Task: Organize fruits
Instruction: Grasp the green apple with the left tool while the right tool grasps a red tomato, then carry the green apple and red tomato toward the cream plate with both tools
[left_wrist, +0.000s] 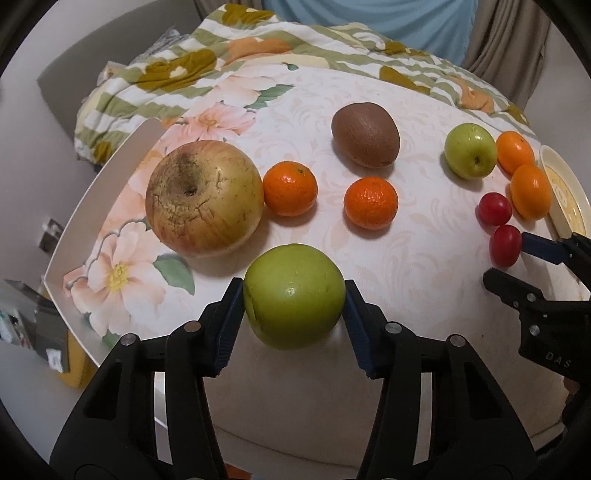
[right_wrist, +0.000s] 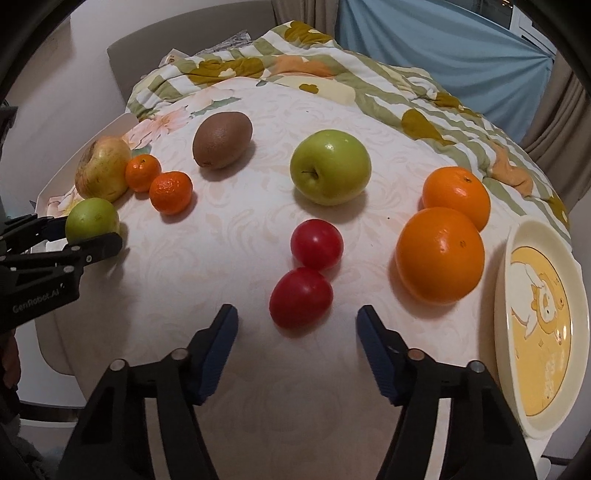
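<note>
- Floral bedding covers the surface where the fruit is laid out, with a striped green quilt bunched at the far end and a blue curtain behind it.
- The left gripper has its blue pads pressed against both sides of a green apple, at the near left edge of the spread; the apple's stem end is not visible, so I cannot tell which way it points.
- Just beyond it lies a big blotchy yellow-red apple, its dimple turned up toward the camera, touching a small mandarin; a second mandarin sits a little apart to the right.
- A kiwi lies further back, its long axis running left-low to right-high in the right wrist view.
- Another green apple rests near the middle, stem pointing left and toward the viewer.
- The right gripper is spread wide and holds nothing; the nearer of two red tomatoes lies just ahead, between its fingertips.
- The further tomato touches the first, the pair lined up front to back.
- Two oranges sit touching on the right, beside a cream plate with a yellow cartoon print.
</note>
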